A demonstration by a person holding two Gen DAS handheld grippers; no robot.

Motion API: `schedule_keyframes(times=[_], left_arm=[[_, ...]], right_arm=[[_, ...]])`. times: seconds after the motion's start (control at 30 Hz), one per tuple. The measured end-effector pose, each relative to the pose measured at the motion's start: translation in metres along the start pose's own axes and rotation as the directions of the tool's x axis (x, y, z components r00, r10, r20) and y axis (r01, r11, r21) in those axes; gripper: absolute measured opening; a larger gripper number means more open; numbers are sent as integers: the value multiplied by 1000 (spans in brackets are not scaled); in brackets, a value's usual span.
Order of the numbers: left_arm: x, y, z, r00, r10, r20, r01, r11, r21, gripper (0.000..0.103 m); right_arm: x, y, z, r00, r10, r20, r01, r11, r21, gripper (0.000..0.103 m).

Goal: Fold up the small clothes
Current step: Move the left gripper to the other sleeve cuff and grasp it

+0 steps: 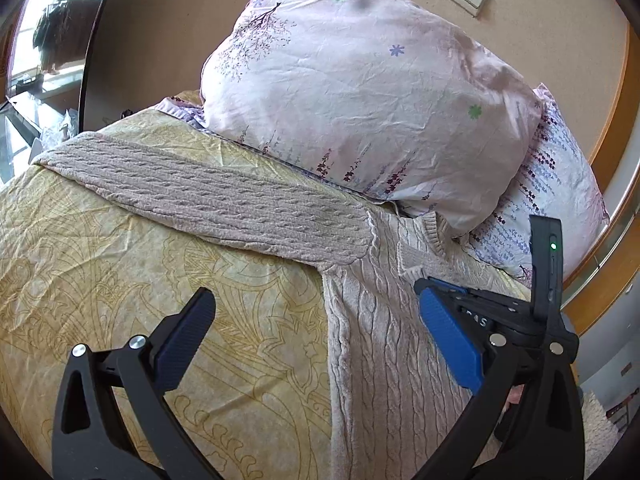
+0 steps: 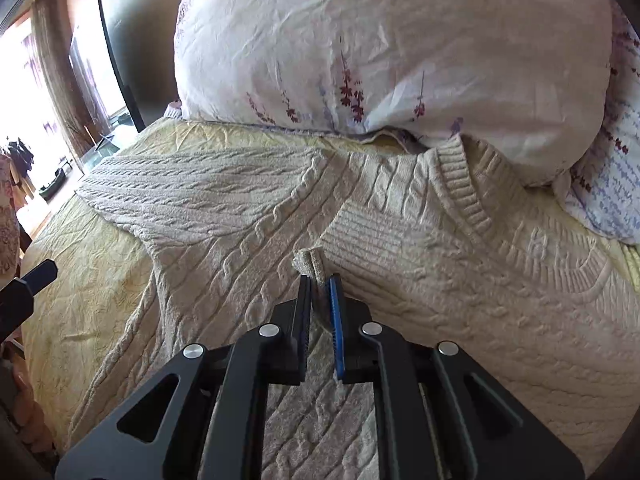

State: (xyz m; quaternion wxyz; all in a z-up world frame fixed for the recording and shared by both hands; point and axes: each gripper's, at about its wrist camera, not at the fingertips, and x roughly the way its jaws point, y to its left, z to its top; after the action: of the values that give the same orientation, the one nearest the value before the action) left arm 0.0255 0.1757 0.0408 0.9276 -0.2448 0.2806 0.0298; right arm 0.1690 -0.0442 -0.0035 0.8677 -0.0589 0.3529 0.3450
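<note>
Cable-knit sweater (image 2: 248,216) cuff (image 2: 310,263) pinched by right hand-held gripper (image 2: 320,280).

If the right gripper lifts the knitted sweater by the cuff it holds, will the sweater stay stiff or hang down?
The sweater is a soft cable knit lying limp on the bedspread, so it will probably droop. The right gripper pinches only the cuff, so the sleeve would likely rise first and stretch. The thick knit may feel fairly heavy.

Pillow (image 2: 380,40) hides the sweater (image 2: 280,208) collar's far edge
</note>
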Motion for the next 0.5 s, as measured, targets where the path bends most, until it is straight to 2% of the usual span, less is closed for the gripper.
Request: schedule_keyframes(times=[0.03, 0.07, 0.1, 0.17, 0.23, 0.33, 0.4, 0.5], left_arm=[[2, 6, 4, 1000, -19, -3, 19, 999, -27, 101], [4, 14, 7, 999, -42, -7, 42, 997, -64, 101], [6, 24, 11, 997, -74, -7, 73, 990, -118, 101], [11, 44, 18, 992, -122, -5, 117, 964, -239, 101], [18, 62, 26, 990, -136, -19, 122, 934, -335, 101], [27, 86, 34, 993, -117, -30, 92, 894, -438, 101], [31, 97, 40, 995, -94, -36, 65, 873, -484, 94], [36, 109, 48, 996, -72, -52, 33, 847, -531, 88]], right_arm=[[-7, -2, -2, 999, 38, 10, -38, 999, 29, 51], [-18, -4, -5, 997, 62, 36, -64, 996, 54, 74], [-30, -6, -9, 994, 82, 70, -87, 993, 74, 80], [-50, -12, -15, 984, 133, 115, -145, 984, 100, 80], [-68, -21, -25, 967, 186, 172, -212, 966, 145, 81], [-84, -43, -40, 931, 257, 261, -312, 929, 201, 81], [-86, -55, -50, 903, 293, 316, -371, 901, 225, 81], [-79, -67, -56, 884, 333, 329, -426, 863, 272, 81]])
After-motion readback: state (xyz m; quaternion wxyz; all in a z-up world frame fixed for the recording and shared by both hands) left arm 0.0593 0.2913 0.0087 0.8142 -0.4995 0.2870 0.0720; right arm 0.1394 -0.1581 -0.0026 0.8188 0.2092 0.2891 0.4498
